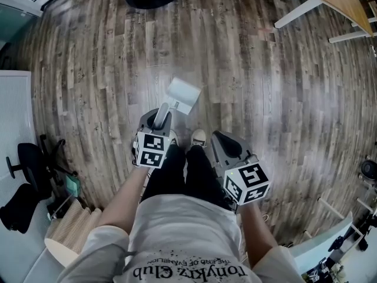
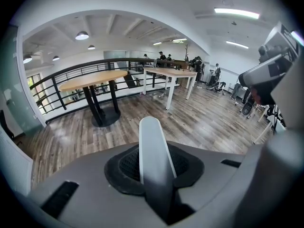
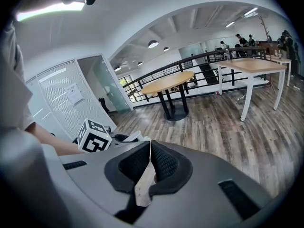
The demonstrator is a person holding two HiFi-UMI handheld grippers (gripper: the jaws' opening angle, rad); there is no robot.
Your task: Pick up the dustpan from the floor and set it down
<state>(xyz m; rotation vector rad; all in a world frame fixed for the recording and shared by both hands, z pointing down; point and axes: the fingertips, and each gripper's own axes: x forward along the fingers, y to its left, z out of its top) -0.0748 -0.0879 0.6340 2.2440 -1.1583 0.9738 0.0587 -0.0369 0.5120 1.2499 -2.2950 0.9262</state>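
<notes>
The left claw [image 1: 163, 112] grips the dustpan [image 1: 184, 94] by its handle [image 2: 154, 151], the pan ahead of it; the right claw [image 3: 150, 151] is closed and empty.

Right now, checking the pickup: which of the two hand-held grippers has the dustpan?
The left hand-held gripper: its jaws clamp the white handle of the dustpan. The right hand-held gripper is shut on nothing.

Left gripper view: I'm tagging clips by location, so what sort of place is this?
Probably an open-plan office on an upper level: a round table and a long desk stand on a plank floor, beside a black railing.
</notes>
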